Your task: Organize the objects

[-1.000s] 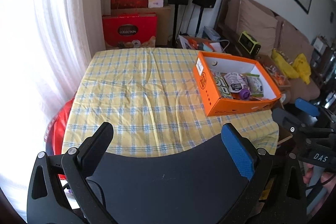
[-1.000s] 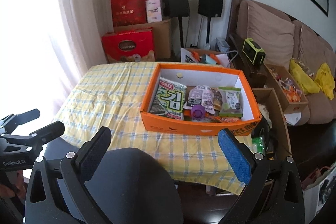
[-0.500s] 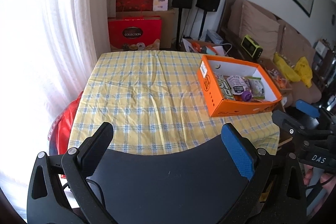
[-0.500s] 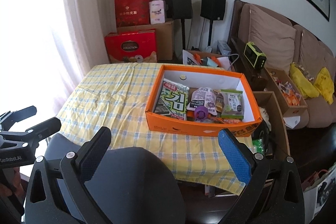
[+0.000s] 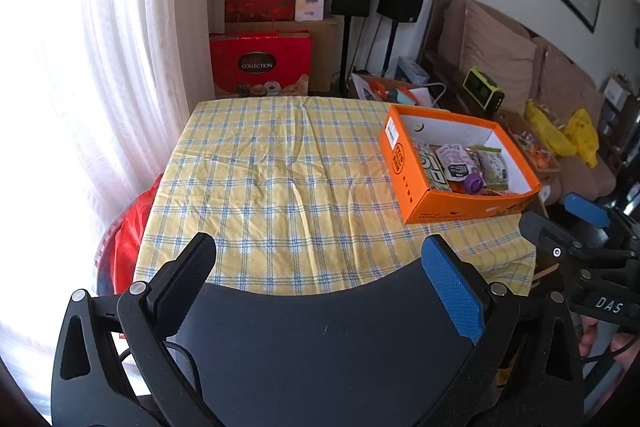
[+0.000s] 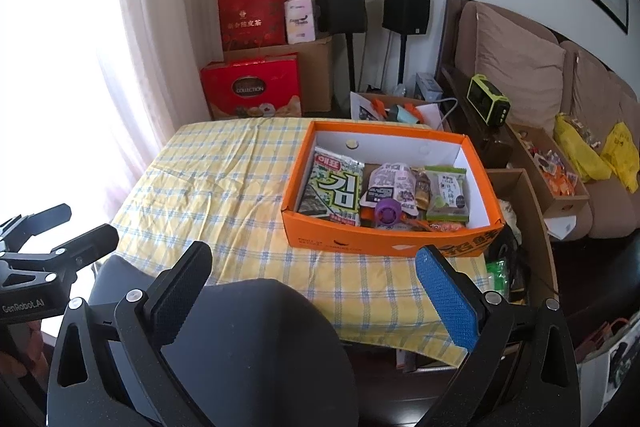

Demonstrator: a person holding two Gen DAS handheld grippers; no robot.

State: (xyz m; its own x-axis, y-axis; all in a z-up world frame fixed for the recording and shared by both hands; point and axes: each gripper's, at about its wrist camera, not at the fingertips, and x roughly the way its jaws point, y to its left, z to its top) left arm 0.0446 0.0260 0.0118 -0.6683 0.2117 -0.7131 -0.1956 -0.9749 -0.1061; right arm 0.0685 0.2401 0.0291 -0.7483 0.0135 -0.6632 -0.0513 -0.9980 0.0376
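Observation:
An orange box [image 6: 384,241] sits on the right side of a table with a yellow checked cloth [image 5: 280,187]. It holds a green seaweed pack [image 6: 336,187], a pouch with a purple cap [image 6: 387,213], a green snack bag [image 6: 447,193] and other packets. The box also shows in the left wrist view [image 5: 416,187]. My left gripper [image 5: 320,263] is open and empty, held above a dark chair back [image 5: 320,347] short of the table's near edge. My right gripper [image 6: 314,273] is open and empty, also over the chair back [image 6: 248,347], in front of the box.
Red gift boxes [image 5: 260,67] and a cardboard carton [image 6: 316,75] stand behind the table by the white curtain. Two black speakers [image 6: 406,7] stand on poles. A brown sofa [image 6: 520,67] with yellow bags [image 6: 576,147] lies right. A red bag [image 5: 128,239] hangs left of the table.
Both grippers have drawn back and up from the table, so the box and table look smaller and farther. Both stay open and empty.

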